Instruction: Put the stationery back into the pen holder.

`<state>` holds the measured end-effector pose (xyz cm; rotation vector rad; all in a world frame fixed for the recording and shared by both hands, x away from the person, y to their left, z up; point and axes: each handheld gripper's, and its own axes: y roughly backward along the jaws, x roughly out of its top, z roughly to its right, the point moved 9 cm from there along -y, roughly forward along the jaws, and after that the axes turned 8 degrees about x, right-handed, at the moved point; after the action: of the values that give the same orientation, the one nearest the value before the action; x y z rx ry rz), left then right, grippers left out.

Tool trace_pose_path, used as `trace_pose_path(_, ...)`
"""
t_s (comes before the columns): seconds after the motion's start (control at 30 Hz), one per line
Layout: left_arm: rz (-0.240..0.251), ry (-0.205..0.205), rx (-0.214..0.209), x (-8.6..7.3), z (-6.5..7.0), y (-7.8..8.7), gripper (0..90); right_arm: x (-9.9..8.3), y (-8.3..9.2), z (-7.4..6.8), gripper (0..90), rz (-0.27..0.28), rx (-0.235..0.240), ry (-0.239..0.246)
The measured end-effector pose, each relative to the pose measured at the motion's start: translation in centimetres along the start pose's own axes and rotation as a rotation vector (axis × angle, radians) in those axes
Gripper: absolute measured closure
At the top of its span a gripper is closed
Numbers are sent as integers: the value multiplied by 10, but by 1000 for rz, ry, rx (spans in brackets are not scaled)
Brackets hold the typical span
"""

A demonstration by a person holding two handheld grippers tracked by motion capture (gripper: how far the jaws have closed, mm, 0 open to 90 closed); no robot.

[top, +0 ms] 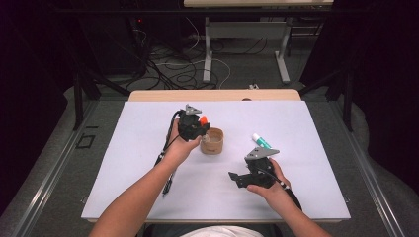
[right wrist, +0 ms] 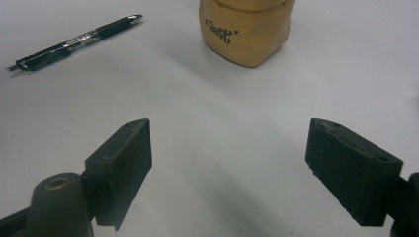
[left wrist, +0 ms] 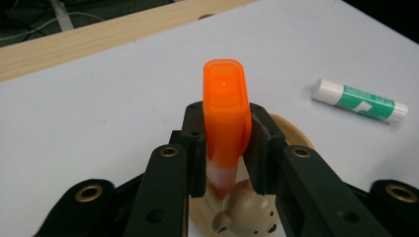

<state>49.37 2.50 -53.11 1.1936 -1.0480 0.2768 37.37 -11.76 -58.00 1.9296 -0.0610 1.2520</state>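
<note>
A: Middle of the high view, the left gripper [top: 196, 129] is clamped on the orange marker [top: 203, 120], hanging just up and left of the tan cup [top: 212, 141].

B: The left gripper view backs that up. Both black pads press the sides of the orange marker [left wrist: 225, 116], its flat end pointing up the frame, dead centre. Beneath the jaws sits the tan cup's rim [left wrist: 291, 132], and a little bear figure [left wrist: 247, 212] shows at the bottom edge.

A: And the other hand?

B: The right gripper [top: 236, 177] rests low and right of centre in the high view, jaws spread wide, nothing between them. In the right gripper view the two pads [right wrist: 123, 158] stand far apart over bare white table [right wrist: 222, 138].

A: Anything else about?

B: A green-and-white glue stick [top: 261, 141] lies right of the cup in the high view, just above the right gripper; it shows again at the right of the left gripper view [left wrist: 359, 101]. A black pen [right wrist: 74, 42] lies upper left in the right gripper view, with the tan cup [right wrist: 244, 29] at top centre.
</note>
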Motion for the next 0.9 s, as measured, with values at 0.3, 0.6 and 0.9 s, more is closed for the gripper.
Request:
trace_pose_path(0.3,-15,-5,24,-1,2,-4,733,0,0,0,175,2,0,2)
trace_pose_path(0.6,-12,3,22,-1,1,-4,697,-1,2,0,175,-15,-1,-2)
trace_pose_path(0.9,8,28,2,2,1,1,596,0,2,2,175,2,-5,-9)
